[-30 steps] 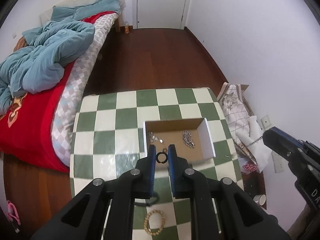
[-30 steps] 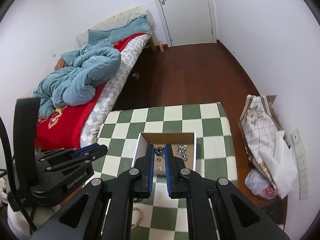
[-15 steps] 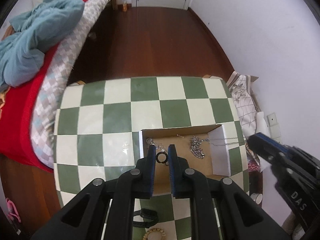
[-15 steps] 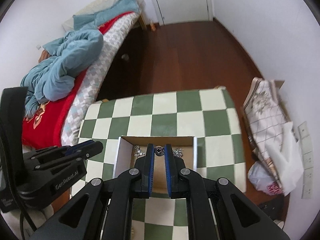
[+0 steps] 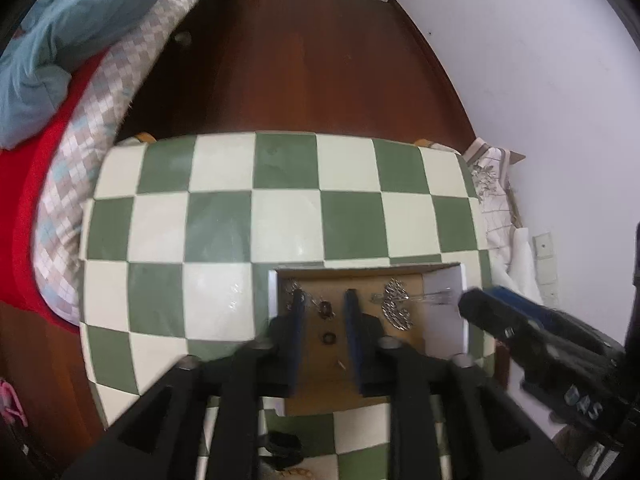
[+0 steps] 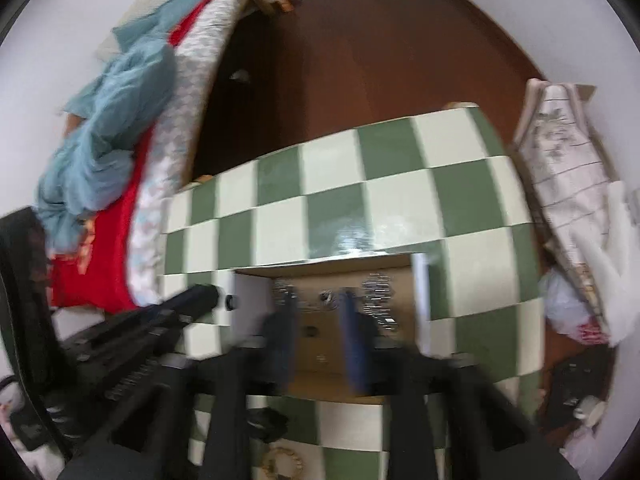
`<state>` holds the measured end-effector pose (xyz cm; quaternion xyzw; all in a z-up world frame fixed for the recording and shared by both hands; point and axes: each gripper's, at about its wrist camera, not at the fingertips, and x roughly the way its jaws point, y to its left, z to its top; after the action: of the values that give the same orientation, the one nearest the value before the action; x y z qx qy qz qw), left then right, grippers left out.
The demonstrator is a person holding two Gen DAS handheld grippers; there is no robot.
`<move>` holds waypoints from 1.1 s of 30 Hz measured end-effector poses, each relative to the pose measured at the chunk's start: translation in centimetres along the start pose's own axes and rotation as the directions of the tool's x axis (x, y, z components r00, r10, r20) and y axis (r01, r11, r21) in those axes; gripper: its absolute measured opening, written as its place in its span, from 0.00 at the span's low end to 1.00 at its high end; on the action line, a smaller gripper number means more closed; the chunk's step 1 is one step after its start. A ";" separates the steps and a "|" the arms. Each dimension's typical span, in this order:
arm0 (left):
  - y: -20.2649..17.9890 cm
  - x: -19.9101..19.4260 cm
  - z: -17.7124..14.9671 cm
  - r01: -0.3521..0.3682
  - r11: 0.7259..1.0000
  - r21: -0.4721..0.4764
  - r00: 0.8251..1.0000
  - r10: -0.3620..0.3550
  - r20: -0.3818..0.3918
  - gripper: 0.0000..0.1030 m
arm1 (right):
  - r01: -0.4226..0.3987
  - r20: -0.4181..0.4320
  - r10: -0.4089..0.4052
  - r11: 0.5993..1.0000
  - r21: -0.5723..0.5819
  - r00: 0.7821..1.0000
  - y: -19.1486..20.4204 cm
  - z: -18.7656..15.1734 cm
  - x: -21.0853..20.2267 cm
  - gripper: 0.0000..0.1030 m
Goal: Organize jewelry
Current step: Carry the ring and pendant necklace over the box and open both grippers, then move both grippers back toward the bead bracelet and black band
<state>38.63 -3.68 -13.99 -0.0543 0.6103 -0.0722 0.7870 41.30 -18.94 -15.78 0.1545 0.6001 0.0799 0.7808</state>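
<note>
both grippers, left gripper (image 5: pixel 323 312) and right gripper (image 6: pixel 316 312), hang spread and empty over the shallow brown cardboard box (image 5: pixel 444 270); small black ring (image 5: pixel 329 337) lies loose inside, so dipping lower risks scattering it and the silver chain (image 5: pixel 394 308).

Both wrist views above box (image 5: pixel 360 376)

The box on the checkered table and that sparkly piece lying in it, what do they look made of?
The box looks like cardboard: a matte brown floor, thin walls and white inner sides. The sparkly piece looks like silvery metal, perhaps set with small stones; it glints in many tiny points, though the picture is too blurred to be sure. The table has a glossy green-and-white cover, probably plastic or oilcloth, judging by its sheen.
</note>
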 end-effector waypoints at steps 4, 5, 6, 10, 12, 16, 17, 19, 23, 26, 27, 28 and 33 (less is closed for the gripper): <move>0.2 -0.8 -0.1 -0.060 0.998 -0.013 0.997 0.060 0.055 0.88 | 0.104 0.016 -0.104 0.994 -0.017 0.994 -0.8 -0.6 -0.5 0.73; 0.3 -1.0 -0.3 -0.069 0.997 -0.016 0.996 0.070 0.057 0.89 | 0.128 0.012 -0.128 0.991 -0.026 0.992 -1.0 -0.9 -0.5 0.73; 0.5 -1.0 -0.3 -0.086 0.996 -0.015 0.995 0.087 0.058 0.95 | 0.154 0.012 -0.153 0.988 -0.033 0.988 -1.2 -1.0 -0.6 0.77; 0.9 -1.4 -1.2 -0.194 0.981 -0.008 0.976 0.194 0.097 1.00 | 0.296 0.038 -0.293 0.948 -0.120 0.955 -0.8 -2.5 -0.6 0.97; 1.2 -1.8 -2.1 -0.259 0.966 -0.011 0.957 0.258 0.136 1.00 | 0.330 0.047 -0.326 0.932 -0.148 0.944 -0.6 -3.4 -0.4 0.98; 1.8 -2.2 -4.3 -0.311 0.950 -0.023 0.933 0.310 0.181 1.00 | 0.376 0.083 -0.367 0.909 -0.179 0.926 0.0 -5.3 -0.3 1.00; 1.9 -2.3 -4.9 -0.314 0.949 -0.025 0.931 0.313 0.187 1.00 | 0.379 0.091 -0.368 0.908 -0.180 0.925 0.1 -5.9 -0.3 1.00; 2.1 -2.5 -6.0 -0.327 0.945 -0.033 0.925 0.327 0.194 1.00 | 0.374 0.098 -0.362 0.911 -0.173 0.927 0.2 -6.9 -0.4 1.00; 2.1 -3.7 -8.0 -0.326 0.945 -0.041 0.918 0.326 0.224 1.00 | 0.360 0.114 -0.346 0.921 -0.148 0.931 0.3 -8.5 -1.1 1.00; 1.9 -4.9 -9.4 -0.311 0.949 -0.046 0.917 0.313 0.246 1.00 | 0.348 0.139 -0.330 0.927 -0.137 0.934 0.6 -9.9 -2.3 1.00; 1.8 -5.2 -9.8 -0.310 0.949 -0.048 0.916 0.312 0.251 1.00 | 0.343 0.143 -0.324 0.930 -0.133 0.935 0.6 -10.3 -2.6 1.00; 1.7 -5.8 -10.3 -0.310 0.950 -0.047 0.914 0.311 0.259 1.00 | 0.338 0.150 -0.319 0.932 -0.128 0.936 0.7 -10.7 -3.0 1.00; 1.2 -8.2 -12.5 -0.300 0.953 -0.039 0.906 0.298 0.302 1.00 | 0.335 0.200 -0.308 0.935 -0.119 0.930 1.2 -12.8 -5.4 1.00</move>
<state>24.57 -0.95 -9.47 0.0326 0.4823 0.0558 0.8736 27.63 -17.67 -13.42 0.0011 0.5371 -0.0181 0.8433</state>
